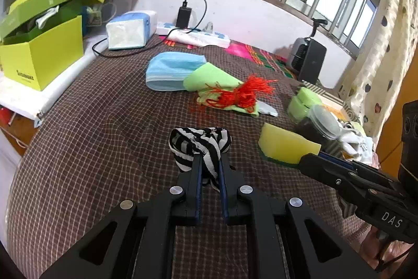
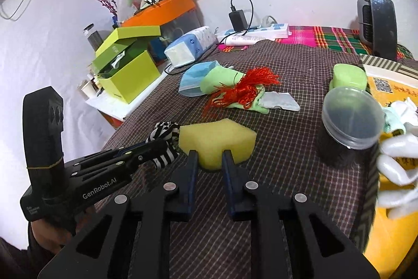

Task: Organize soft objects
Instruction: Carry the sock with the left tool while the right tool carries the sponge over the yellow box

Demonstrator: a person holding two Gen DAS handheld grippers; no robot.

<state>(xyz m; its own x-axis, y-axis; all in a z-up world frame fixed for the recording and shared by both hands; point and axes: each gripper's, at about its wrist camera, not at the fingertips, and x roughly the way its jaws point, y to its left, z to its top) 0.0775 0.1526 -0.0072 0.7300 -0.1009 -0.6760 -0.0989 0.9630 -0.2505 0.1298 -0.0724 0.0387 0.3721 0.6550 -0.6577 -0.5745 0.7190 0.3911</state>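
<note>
My left gripper (image 1: 210, 161) is shut on a black-and-white striped cloth (image 1: 199, 144) on the checked brown bedspread (image 1: 104, 127). My right gripper (image 2: 210, 157) is shut on the near edge of a yellow sponge (image 2: 216, 139); the sponge (image 1: 286, 147) and the right gripper's tip (image 1: 311, 161) also show in the left wrist view. The striped cloth (image 2: 164, 137) lies just left of the sponge, with the left gripper (image 2: 156, 148) on it. Farther back lie a blue face mask (image 1: 172, 71), a light green cloth (image 1: 211, 81) and a red tassel (image 1: 243, 93).
An open lime-green box (image 1: 41, 43) stands at the left on a white shelf. A tissue pack (image 1: 130, 29), power strip with charger (image 1: 193, 33) and black heater (image 1: 307, 59) line the back. A dark jar with clear lid (image 2: 348, 122), green containers (image 2: 348, 77) and white gloves (image 2: 399, 148) are at right.
</note>
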